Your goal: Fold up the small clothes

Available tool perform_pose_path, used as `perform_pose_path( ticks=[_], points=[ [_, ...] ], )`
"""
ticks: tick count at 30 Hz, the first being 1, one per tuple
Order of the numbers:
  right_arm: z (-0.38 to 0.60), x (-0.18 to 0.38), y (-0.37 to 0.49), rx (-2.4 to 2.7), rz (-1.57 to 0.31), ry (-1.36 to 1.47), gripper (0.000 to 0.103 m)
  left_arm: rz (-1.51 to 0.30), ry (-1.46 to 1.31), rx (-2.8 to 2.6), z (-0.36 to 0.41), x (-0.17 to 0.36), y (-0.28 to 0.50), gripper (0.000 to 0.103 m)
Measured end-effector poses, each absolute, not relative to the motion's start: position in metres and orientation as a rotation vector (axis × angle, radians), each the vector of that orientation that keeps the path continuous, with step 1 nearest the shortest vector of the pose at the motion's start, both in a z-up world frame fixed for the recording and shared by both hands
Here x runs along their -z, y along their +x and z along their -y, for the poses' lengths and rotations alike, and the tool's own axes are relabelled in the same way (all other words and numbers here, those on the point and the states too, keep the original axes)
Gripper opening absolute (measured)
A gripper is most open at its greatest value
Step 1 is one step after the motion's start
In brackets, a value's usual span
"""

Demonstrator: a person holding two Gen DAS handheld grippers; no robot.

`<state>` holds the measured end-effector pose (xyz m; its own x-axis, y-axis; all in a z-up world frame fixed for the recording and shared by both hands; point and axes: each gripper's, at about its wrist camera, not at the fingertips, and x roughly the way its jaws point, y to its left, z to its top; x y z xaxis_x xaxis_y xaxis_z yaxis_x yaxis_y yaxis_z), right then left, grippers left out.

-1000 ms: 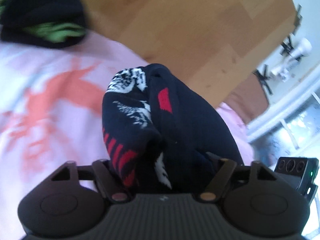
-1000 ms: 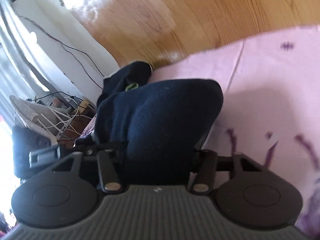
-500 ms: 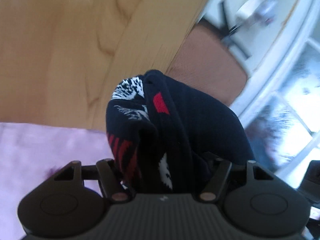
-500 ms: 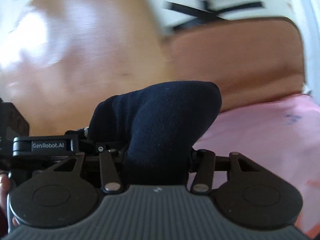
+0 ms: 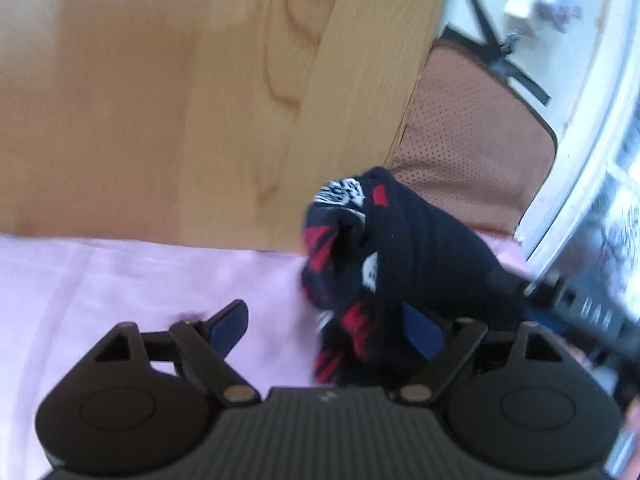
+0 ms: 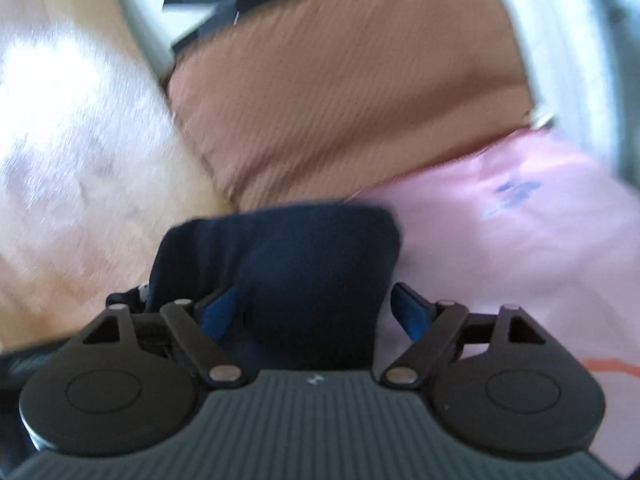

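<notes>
A navy sock with red and white patterns (image 5: pixel 376 264) lies bunched on the pink cloth (image 5: pixel 120 280). My left gripper (image 5: pixel 328 324) is open; the sock lies against its right finger, and the left finger (image 5: pixel 228 324) is bare. In the right wrist view the plain navy end of the sock (image 6: pixel 316 264) sits between the open fingers of my right gripper (image 6: pixel 316 312), with blue pads showing on both sides. The other gripper's black body (image 5: pixel 588 312) shows at the right of the left wrist view.
The pink cloth (image 6: pixel 520 248) covers the near surface. Beyond it is a wooden floor (image 5: pixel 160 100) and a brown mesh chair seat (image 5: pixel 472 140) (image 6: pixel 340 100). A black chair base (image 5: pixel 500 52) and a window stand at the far right.
Both grippers have opened and let go of the sock, which now rests on the pink cloth. Both views swung from the cloth towards the floor and chair.
</notes>
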<state>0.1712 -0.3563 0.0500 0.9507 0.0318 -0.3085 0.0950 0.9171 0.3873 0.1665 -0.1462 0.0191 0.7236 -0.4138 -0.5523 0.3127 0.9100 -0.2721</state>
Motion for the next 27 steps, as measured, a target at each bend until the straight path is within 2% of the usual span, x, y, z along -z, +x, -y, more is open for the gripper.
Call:
perform_pose_path(
  ticks=[4,11,20,27],
  points=[
    [0.329,-0.058,0.121,0.137,-0.343,0.383,0.085,-0.620,-0.053,0.283,0.121,-0.022,0.111,0.095],
    [0.272,-0.025,0.024,0.078,-0.394,0.433,0.085,-0.672,-0.001,0.174,0.084,-0.006,0.040,0.103],
    [0.212,-0.016,-0.019,0.128,-0.300,0.289,0.087,-0.611,0.042,0.110,0.059,-0.004,0.005,0.103],
    [0.225,-0.010,-0.016,0.147,-0.332,0.366,0.088,-0.573,0.077,0.105,0.063,-0.004,-0.003,0.103]
  ],
)
